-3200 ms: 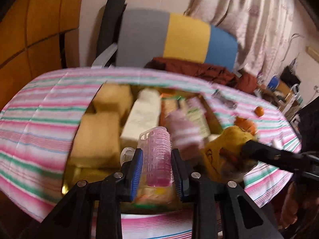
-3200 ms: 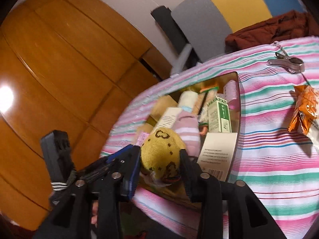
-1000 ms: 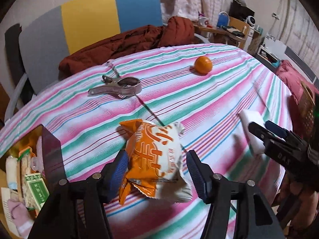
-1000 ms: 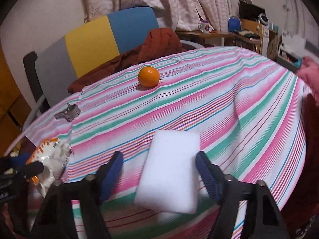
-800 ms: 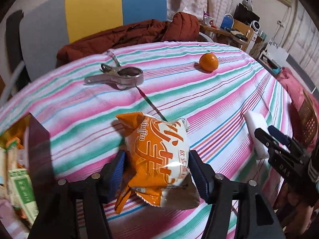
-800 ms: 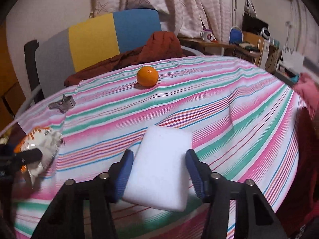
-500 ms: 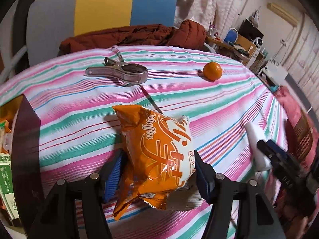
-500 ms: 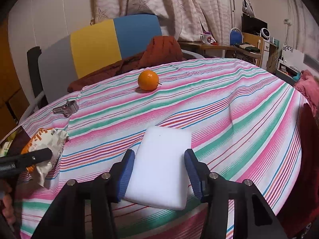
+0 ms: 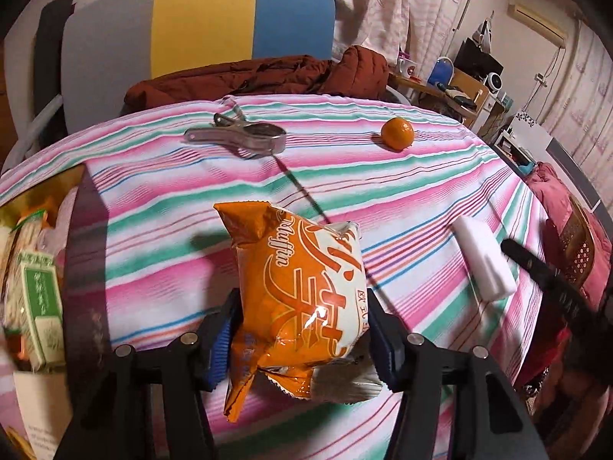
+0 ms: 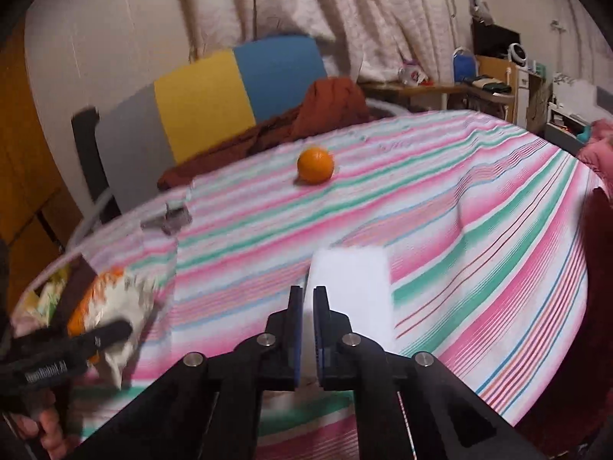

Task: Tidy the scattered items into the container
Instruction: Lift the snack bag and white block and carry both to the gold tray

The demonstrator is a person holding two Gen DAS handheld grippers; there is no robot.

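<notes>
An orange and white snack bag (image 9: 302, 268) lies on the striped tablecloth. My left gripper (image 9: 302, 299) straddles its lower half. The jaws are closing and both blue pads (image 9: 224, 339) touch the bag's sides. My right gripper (image 10: 307, 293) is closing on the left edge of a white sponge block (image 10: 352, 280), which is squeezed thin between the pads. In the left wrist view the sponge (image 9: 482, 260) sits at the right, with a right finger (image 9: 536, 268) beside it. The gold container (image 9: 82, 260) stands at the left, holding several packets.
An orange (image 9: 397, 134) and a metal clip (image 9: 237, 140) lie farther back on the cloth. Behind the table stands a grey, yellow and blue chair (image 9: 203, 27) with a brown jacket (image 9: 268, 76) draped on it. The table edge drops off to the right.
The right jaws have closed from wide apart onto the sponge's edge. The left gripper has slid forward around the snack bag until its pads met it. Earlier, both grippers held items over the container.
</notes>
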